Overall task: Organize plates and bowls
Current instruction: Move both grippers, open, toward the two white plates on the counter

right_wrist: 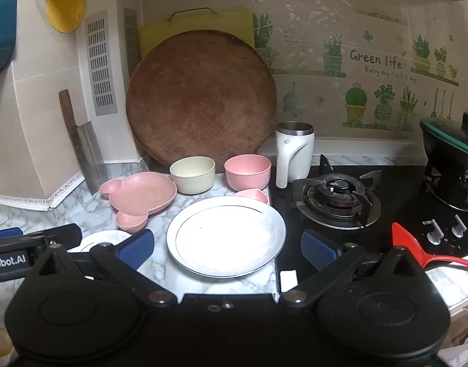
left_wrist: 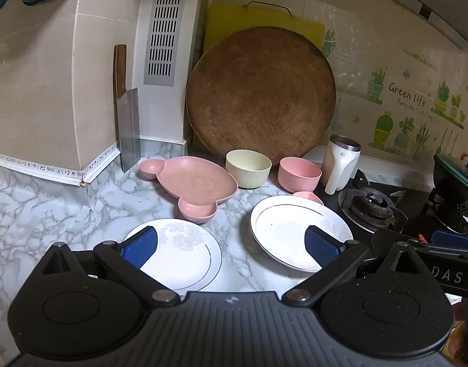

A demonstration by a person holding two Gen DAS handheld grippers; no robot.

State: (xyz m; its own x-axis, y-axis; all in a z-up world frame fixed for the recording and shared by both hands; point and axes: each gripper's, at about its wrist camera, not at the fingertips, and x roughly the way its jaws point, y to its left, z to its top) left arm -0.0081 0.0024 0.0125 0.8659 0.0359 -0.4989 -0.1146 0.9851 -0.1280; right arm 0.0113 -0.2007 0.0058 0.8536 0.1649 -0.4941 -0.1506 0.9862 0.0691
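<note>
Both grippers sit lowest in frame and both are spread wide, gripping nothing. We see the left gripper (left_wrist: 230, 244) above two white plates: the flower-printed white plate with a thin dark rim line (left_wrist: 185, 253) lies under its left blue pad, and the larger white plate with a dark rim line (left_wrist: 292, 229) under its right pad. Contact with either plate can't be judged from these views.

Our right gripper (right_wrist: 227, 247) straddles that larger white plate (right_wrist: 226, 235); its right pad hangs over the black gas hob (right_wrist: 337, 195), its left pad over the marble-pattern counter (right_wrist: 160, 263).

Behind the plates we have the pink mouse-shaped sectioned plate (left_wrist: 194, 183), the cream round bowl (left_wrist: 248, 168) and the pink round bowl (left_wrist: 299, 173), side by side. A small pink dish (left_wrist: 307, 197) is wedged between the pink bowl and the larger plate, mostly hidden.

Round brown wooden chopping board (left_wrist: 261, 91) leans on the wall behind the bowls. Steel cleaver with wooden handle (left_wrist: 128, 122) stands at left, white steel-rimmed mug (left_wrist: 340, 163) beside the hob. Red spatula (right_wrist: 417, 250) lies at the hob's right edge.
</note>
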